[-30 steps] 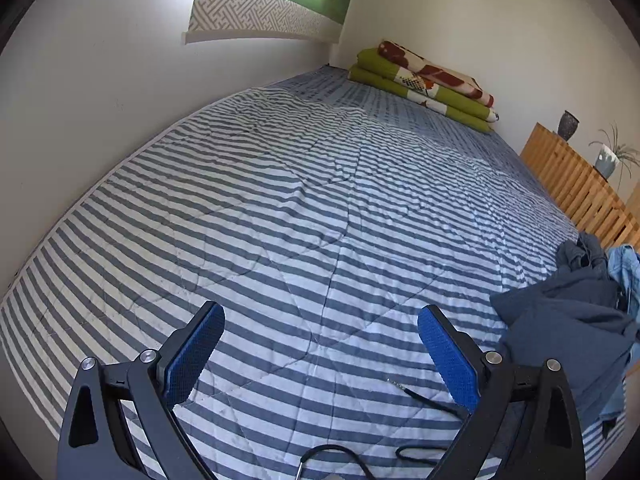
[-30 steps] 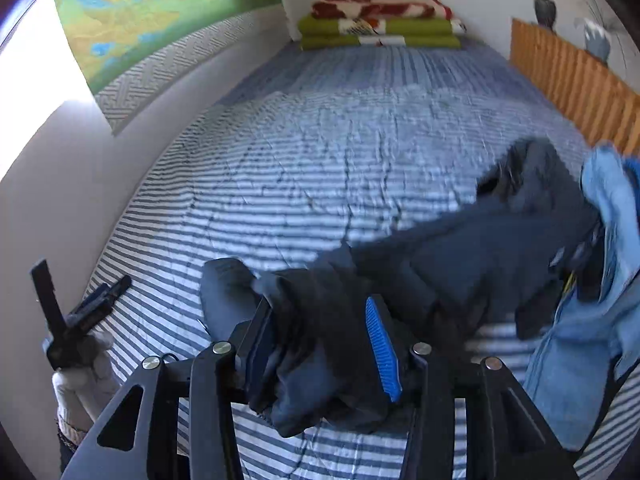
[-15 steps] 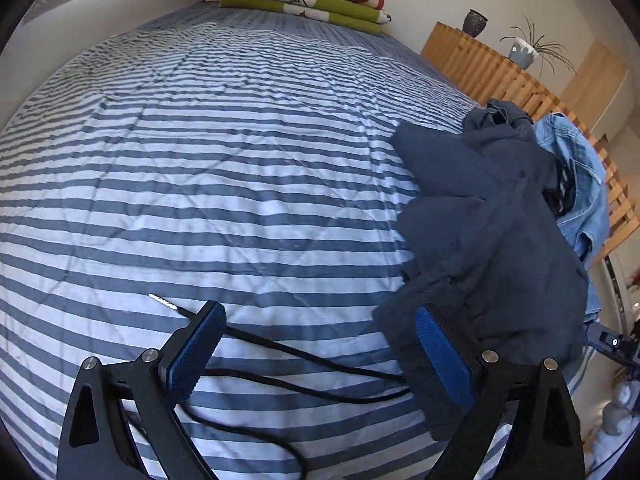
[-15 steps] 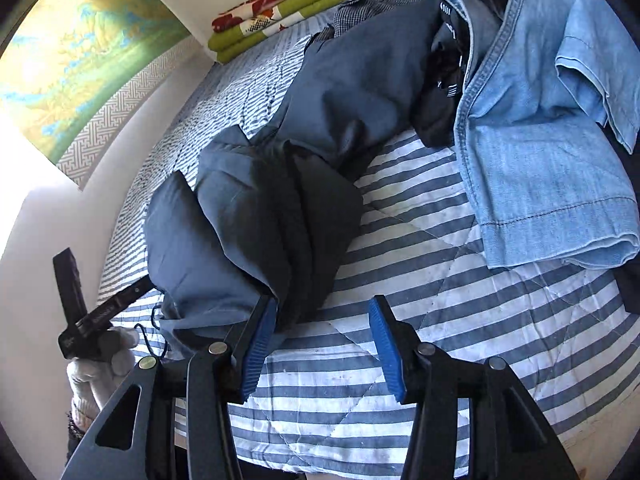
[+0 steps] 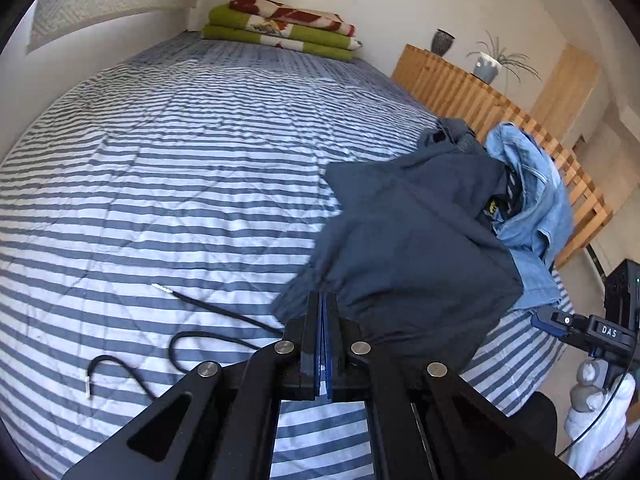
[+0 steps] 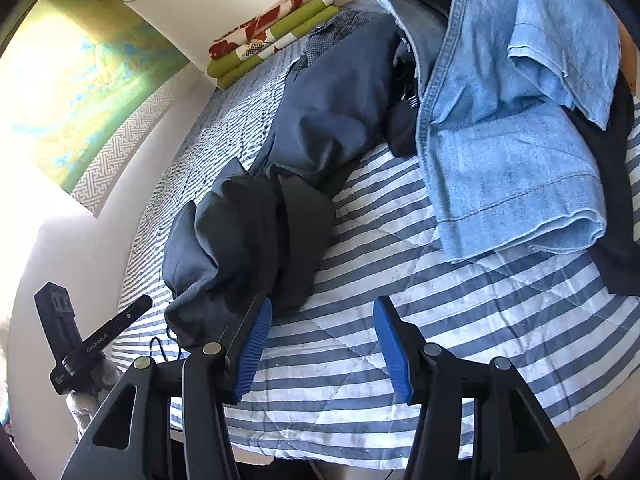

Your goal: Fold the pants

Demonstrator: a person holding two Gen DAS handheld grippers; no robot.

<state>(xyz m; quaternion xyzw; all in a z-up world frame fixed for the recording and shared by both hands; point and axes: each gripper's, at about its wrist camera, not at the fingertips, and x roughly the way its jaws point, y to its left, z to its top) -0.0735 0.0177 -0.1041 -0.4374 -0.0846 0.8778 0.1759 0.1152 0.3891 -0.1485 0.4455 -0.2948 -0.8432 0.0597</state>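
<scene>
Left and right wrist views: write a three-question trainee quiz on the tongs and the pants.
1. True or false: the left tongs are shut on the edge of the dark blue pants.
2. In the right wrist view, what lies between the open fingers of the right tongs? A) the light denim garment B) only bare striped bedcover C) the black cord
3. Fill in: beyond the pants, nearer the wooden slats, lies a light blue ____ garment.

Key: 1 true. 2 B: only the striped bedcover shows between them; the pants lie just outside the left-hand finger. 3 denim.
</scene>
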